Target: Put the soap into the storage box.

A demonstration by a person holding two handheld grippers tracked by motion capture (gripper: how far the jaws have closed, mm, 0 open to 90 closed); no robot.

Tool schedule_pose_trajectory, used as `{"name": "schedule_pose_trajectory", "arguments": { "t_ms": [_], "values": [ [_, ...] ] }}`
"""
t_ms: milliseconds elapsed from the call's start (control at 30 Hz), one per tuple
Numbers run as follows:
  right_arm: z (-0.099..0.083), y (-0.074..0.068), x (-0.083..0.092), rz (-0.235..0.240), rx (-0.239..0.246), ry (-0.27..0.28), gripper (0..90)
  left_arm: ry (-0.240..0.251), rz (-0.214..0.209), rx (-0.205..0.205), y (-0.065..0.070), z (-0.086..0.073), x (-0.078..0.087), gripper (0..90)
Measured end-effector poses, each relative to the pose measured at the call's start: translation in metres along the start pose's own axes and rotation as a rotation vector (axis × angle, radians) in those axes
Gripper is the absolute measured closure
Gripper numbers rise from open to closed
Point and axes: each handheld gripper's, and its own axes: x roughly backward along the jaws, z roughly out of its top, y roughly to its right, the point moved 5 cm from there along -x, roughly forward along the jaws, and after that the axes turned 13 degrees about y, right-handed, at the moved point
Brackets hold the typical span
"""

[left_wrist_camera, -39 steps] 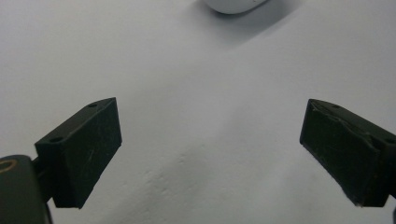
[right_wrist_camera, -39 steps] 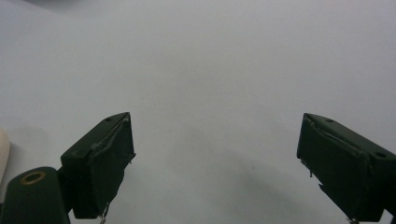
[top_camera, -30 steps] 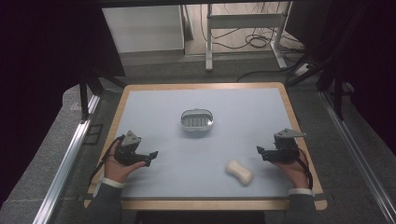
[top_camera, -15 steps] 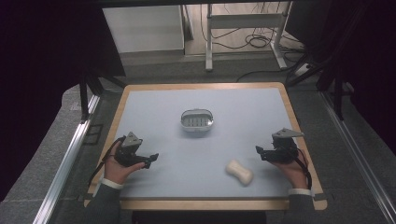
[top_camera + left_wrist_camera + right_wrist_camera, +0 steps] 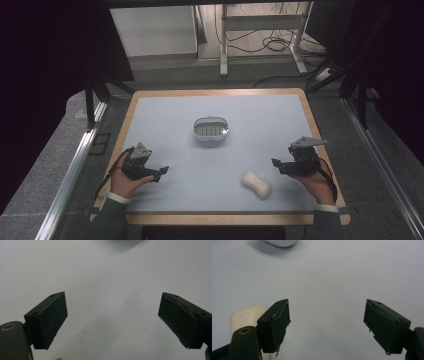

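The right gripper [image 5: 276, 164] sits at the table's [image 5: 165, 107] right side, held in the person's right hand [image 5: 314, 182]; its jaws have just been closing a little, yet they stand wide apart with nothing between them, only bare table surface showing in the gap. The soap [image 5: 256, 184], a pale cream bar pinched in at its middle, lies flat on the table just beside these jaws, below and to their left in the high view, apart from them and untouched. In the right gripper view the soap [image 5: 247, 315] shows outside the left jaw, partly hidden behind it, not in the gap. Ahead of the jaws, well apart, stands the dish [image 5: 210, 128], an oval white holder with a slotted floor, near the table's middle; its rim [image 5: 280, 242] peeks in at the top edge of the right gripper view.

The left gripper [image 5: 160, 172] rests at the table's left side in the left hand [image 5: 125, 181], jaws pointing toward the middle of the table. They are spread wide too, gripping nothing, with plain table between them. The soap lies well away from them, across the table
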Motion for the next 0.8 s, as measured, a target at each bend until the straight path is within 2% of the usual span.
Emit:
{"name": "schedule_pose_trajectory", "arguments": {
  "t_ms": [167, 300, 467, 700, 800],
  "values": [
    [0.005, -0.008, 0.003, 0.020, 0.020, -0.016, 22.3, 0.000, -0.005, 0.002, 0.001, 0.000, -0.001, 8.8],
    [0.007, -0.015, 0.004, 0.054, 0.035, -0.025, 23.2, -0.005, -0.001, -0.002, 0.000, -0.001, -0.001, 8.6],
    [0.011, -0.033, 0.002, 0.107, 0.073, -0.084, 23.9, -0.010, 0.002, -0.008, 0.000, -0.001, -0.001, 8.5],
    [0.013, -0.052, -0.006, 0.139, 0.108, -0.130, 23.8, -0.023, 0.006, -0.022, 0.000, -0.002, -0.003, 8.2],
    [0.010, -0.063, -0.013, 0.168, 0.141, -0.172, 23.8, -0.029, 0.007, -0.028, 0.000, -0.003, -0.003, 8.2]
  ]
}}
